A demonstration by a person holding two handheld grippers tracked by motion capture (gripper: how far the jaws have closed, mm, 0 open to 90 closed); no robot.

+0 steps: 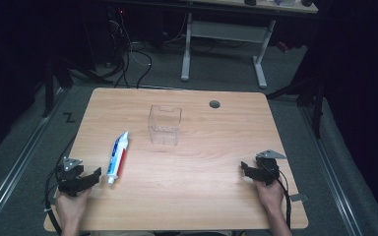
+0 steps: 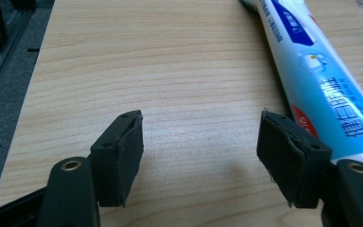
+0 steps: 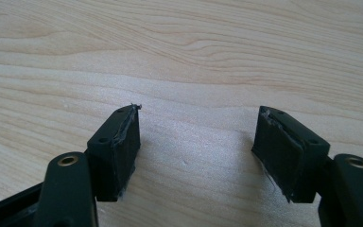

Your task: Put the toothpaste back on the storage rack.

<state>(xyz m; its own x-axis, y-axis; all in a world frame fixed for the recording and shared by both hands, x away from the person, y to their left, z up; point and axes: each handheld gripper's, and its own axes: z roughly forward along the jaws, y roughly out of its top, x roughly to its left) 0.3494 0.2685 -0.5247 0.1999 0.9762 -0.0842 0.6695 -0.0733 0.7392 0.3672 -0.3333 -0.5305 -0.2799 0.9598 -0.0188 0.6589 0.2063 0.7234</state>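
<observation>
One toothpaste tube (image 1: 117,157) lies flat on the wooden table (image 1: 192,196), cap toward the person, just beside the left gripper (image 1: 89,178), whose jaws stand wide apart with nothing between them. To grip it well, I would shift that gripper sideways until the tube's firm lower body sits between the pads (image 2: 123,156), then close squarely. The clear box (image 1: 165,124) stands farther back; the right gripper (image 1: 248,169) rests agape and empty.
</observation>
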